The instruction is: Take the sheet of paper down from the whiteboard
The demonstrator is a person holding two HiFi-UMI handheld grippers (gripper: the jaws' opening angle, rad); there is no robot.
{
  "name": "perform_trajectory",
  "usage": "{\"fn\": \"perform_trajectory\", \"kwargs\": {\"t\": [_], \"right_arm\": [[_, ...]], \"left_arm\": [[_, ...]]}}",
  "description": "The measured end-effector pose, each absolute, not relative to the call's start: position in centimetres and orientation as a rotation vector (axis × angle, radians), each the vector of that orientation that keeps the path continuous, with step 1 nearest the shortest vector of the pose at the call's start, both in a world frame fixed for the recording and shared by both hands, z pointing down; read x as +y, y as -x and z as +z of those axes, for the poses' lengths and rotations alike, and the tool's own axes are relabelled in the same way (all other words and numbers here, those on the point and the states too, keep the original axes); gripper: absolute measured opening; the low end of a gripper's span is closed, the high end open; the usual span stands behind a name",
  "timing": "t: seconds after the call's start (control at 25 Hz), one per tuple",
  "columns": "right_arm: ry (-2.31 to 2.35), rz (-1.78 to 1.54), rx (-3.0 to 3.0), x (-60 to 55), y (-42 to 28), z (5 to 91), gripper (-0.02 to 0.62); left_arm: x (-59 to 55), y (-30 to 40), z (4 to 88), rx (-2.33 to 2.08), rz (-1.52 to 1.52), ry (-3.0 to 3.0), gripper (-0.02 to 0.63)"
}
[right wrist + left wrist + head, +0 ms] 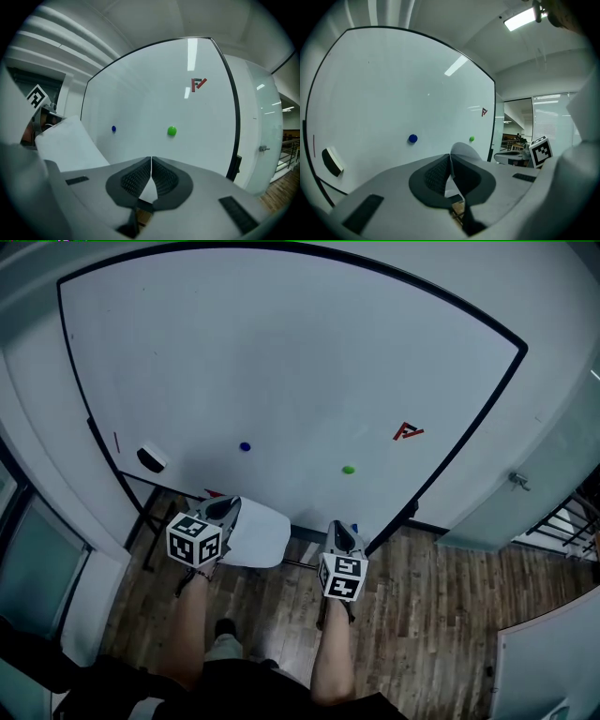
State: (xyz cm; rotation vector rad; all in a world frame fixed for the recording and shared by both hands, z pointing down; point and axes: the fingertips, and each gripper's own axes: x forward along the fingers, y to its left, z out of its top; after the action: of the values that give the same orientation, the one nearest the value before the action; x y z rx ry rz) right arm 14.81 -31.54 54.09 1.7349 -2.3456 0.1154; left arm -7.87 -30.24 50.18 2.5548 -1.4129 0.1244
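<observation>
The white sheet of paper (258, 536) is off the whiteboard (281, 362) and hangs curled below its lower edge. My left gripper (228, 509) is shut on the sheet's left edge; in the left gripper view the paper (465, 151) stands up between the closed jaws of that gripper (450, 157). My right gripper (338, 532) is a little to the right of the sheet, shut, with nothing between its pads. In the right gripper view the closed gripper (151, 160) points at the board, with the paper (70, 143) off to the left.
A blue magnet (245, 446) and a green magnet (349, 469) stick to the board, and a red logo (408, 431) is at its right. An eraser (152, 459) sits at the lower left. A glass door (525, 493) stands to the right, over a wooden floor (441, 615).
</observation>
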Motion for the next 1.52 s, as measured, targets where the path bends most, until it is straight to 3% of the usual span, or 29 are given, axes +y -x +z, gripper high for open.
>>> {"fn": "perform_trajectory", "kwargs": {"t": [1.52], "right_arm": [[-1.723, 0.094, -2.396, -26.0, -15.3, 53.0, 0.023]], "left_arm": [[-23.8, 7.0, 49.6, -1.465, 0.154, -2.566, 0.021]]}}
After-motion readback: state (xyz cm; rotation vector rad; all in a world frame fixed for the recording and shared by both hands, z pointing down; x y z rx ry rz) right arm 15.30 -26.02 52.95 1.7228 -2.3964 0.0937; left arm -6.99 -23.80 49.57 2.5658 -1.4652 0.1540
